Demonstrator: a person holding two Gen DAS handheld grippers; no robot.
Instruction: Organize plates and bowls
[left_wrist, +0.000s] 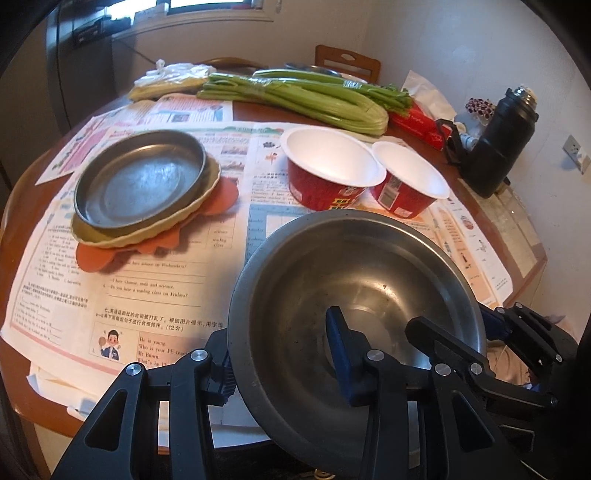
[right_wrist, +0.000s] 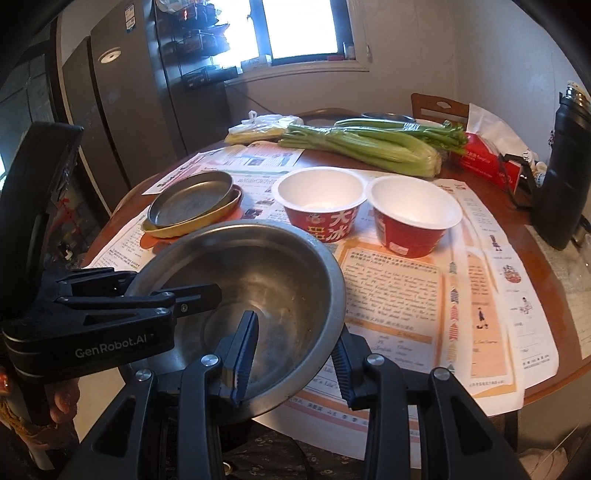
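Both grippers hold one steel bowl just above the near part of the table. My left gripper is shut on its near-left rim, one finger inside and one outside. My right gripper is shut on the rim at the other side, and it shows in the left wrist view at the bowl's right edge. To the left a grey metal plate lies on a yellow scalloped plate, which rests on an orange plate. Behind the bowl, two empty red paper bowls stand side by side.
Printed paper sheets cover the round wooden table. At the back lie celery stalks, a white bag and a red tissue box. A black flask stands at the right, and a wooden chair is beyond the table.
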